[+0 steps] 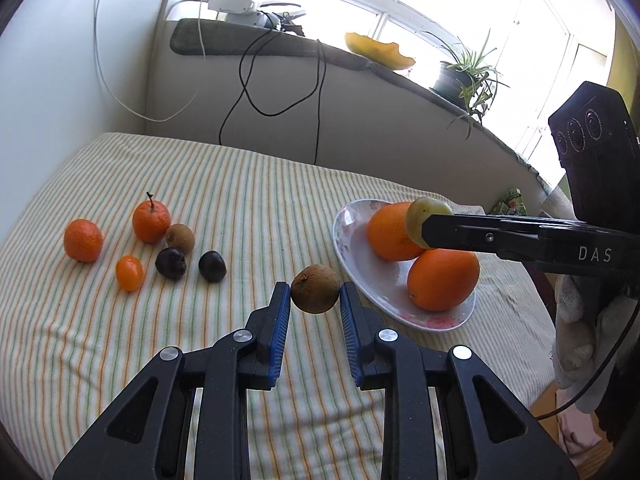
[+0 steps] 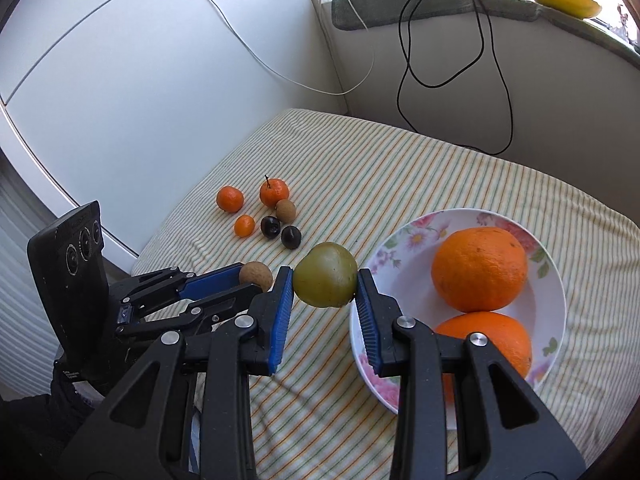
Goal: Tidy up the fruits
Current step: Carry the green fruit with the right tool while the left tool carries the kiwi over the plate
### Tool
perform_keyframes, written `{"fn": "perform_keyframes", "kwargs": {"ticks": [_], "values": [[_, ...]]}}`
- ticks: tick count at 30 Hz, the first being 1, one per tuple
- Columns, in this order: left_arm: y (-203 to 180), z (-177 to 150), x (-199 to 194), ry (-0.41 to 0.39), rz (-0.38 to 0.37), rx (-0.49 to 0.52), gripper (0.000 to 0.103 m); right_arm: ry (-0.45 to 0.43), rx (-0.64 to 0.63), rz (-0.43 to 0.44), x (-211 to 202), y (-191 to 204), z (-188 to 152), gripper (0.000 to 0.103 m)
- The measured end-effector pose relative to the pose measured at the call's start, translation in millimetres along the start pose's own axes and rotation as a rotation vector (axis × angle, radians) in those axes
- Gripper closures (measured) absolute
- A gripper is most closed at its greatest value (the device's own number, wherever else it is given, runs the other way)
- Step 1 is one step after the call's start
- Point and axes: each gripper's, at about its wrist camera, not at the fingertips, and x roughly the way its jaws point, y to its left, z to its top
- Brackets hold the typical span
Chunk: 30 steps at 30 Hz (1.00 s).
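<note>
Pinching a brown fruit, left hand-held gripper; right hand-held gripper grips green fruit, partly hiding plate w/ oranges.

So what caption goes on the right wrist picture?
Right gripper carries a green fruit beside the plate of two oranges.

Striped cloth carries floral plate, small fruits.
</note>
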Motion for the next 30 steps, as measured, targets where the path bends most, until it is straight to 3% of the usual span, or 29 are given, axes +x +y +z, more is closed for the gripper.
{"fn": "perform_keyframes", "kwargs": {"ticks": [15, 30], "values": [[-39, 15, 38, 0.041, -0.065, 0.076, 0.079, -0.076, 0.1, -0.11, -52, -67, -14, 0.07], [-54, 12, 52, 0.07, -0.071, 0.106, 0.079, -0.045, 0.175, -0.168, -46, -116, -26, 0.07]]}}
